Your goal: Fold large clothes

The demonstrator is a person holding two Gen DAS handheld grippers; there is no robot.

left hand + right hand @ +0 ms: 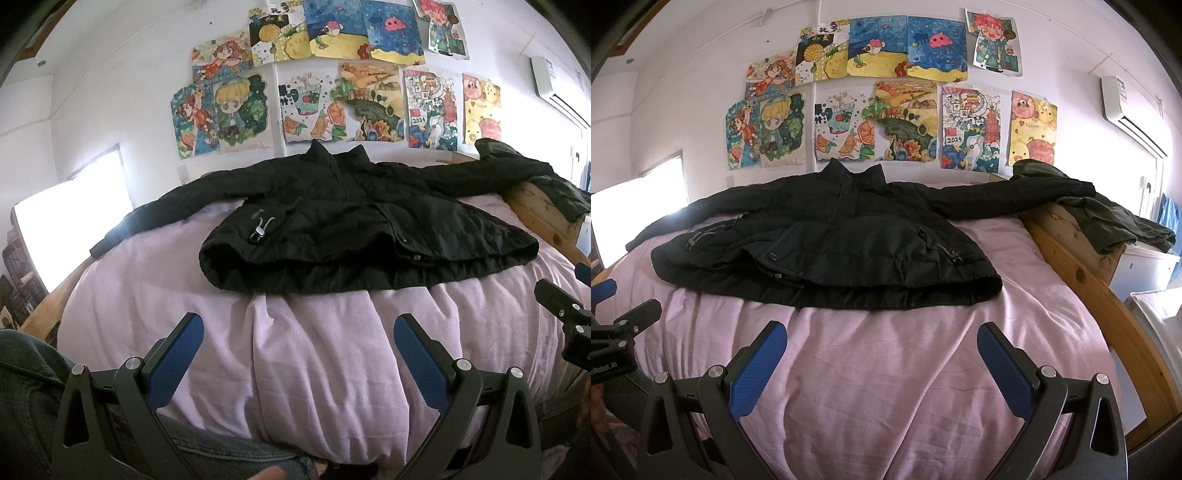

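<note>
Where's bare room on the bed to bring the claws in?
Free: the pink sheet between the black jacket hem and both open claws, left claw, right claw. Crowded: far half under the jacket; its sleeve meets dark clothes over the wooden bed frame.

Light: you get daylight from the window (pixel 70 218) on the left, blown out to white.
Glare: the right edge by the air conditioner (pixel 1130 114) washes out too.
Shadows: soft; the black jacket (pixel 354 229) loses detail.
Distortion: strong fisheye bending, dark corners.
Focus: mostly sharp.
</note>
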